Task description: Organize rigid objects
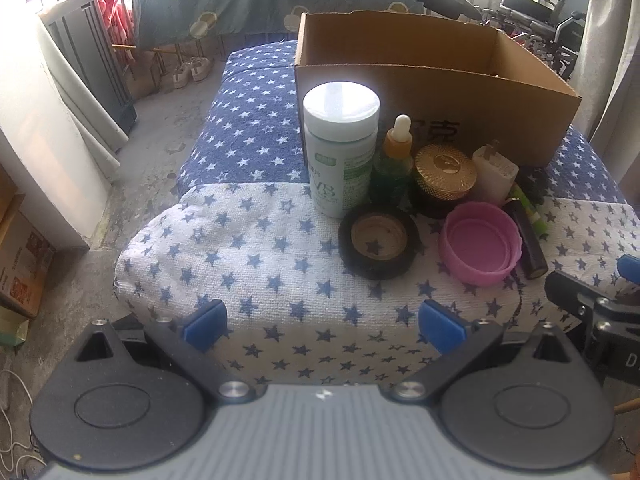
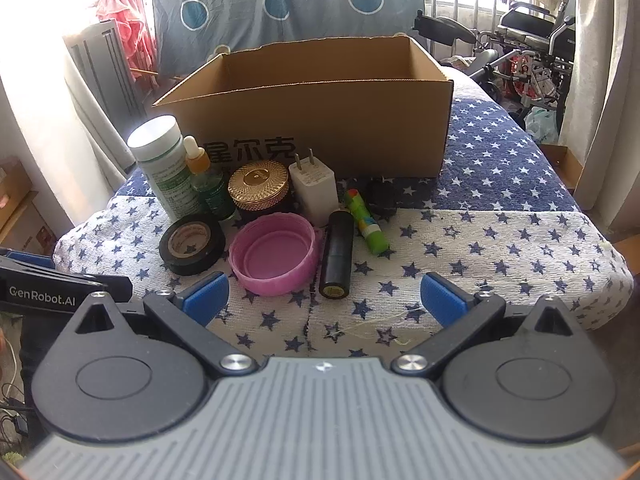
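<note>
On the woven star-print cloth, both ribbed-padded hand-held grippers gape before a ridged pink lid.

Box: on the cloth, farthest ahead of the right gripper, which hangs spread over the cloth's near part.
Row before the box, left to right: bottle, dropper, jar, charger.
Nearer row, ahead-left of the gripper: tape, lid; ahead: tube, glue stick just right of it.
Small item behind the glue stick, possibly touching the box: unclear.
</note>
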The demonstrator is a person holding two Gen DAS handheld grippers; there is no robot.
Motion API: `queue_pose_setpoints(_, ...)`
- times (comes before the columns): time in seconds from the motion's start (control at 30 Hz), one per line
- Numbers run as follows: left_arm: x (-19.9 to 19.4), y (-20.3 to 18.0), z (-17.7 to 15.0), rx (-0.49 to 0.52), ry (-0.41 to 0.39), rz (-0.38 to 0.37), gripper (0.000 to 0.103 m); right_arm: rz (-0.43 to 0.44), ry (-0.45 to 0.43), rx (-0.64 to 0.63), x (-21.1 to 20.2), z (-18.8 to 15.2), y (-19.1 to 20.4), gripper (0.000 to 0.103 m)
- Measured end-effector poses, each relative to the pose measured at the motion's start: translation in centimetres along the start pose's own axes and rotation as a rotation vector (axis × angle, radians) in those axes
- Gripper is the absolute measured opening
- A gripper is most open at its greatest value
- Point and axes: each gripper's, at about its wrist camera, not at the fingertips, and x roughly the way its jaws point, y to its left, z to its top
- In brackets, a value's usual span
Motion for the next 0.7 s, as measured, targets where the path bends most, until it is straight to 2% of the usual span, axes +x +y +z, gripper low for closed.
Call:
queue_pose_setpoints(0.1,0.1,-0.8,0.8,0.039,-0.034,-0.026,0.102,0.004,-0.022,0.023,0.1,0.2,-1.0,0.102)
queue_pose_setpoints(0.2,0.3,-1.8,1.6,0.089,-0.073,-0.085,0.102,0.010,-0.058,0.050,0.2,0.5,-2.4,0.102)
queue_pose_setpoints(0.27,0.3,-2.8,2.0,0.125,-0.100,-0.139,0.102,0.024,-0.077,0.081,0.3,0.9,-3.6,0.102)
queue_pose_setpoints(0.43,0.8,-5.9,2.4,0.247,-0.127,-0.315,0.095,0.140,-0.096,0.200,0.8,1.8,-7.1,0.099)
queue_pose_setpoints(0.5,1.1,-7.5,2.1,0.294,-0.127,-0.365,0.090,0.188,-0.087,0.236,1.3,2.0,-8.0,0.091)
queue_pose_setpoints(0.63,1.8,-10.1,1.8,0.354,-0.122,-0.429,0.070,0.271,-0.032,0.287,2.9,2.2,-8.9,0.075)
queue_pose_setpoints(0.7,2.3,-11.0,1.7,0.373,-0.110,-0.455,0.063,0.294,0.001,0.299,4.0,2.2,-8.8,0.067)
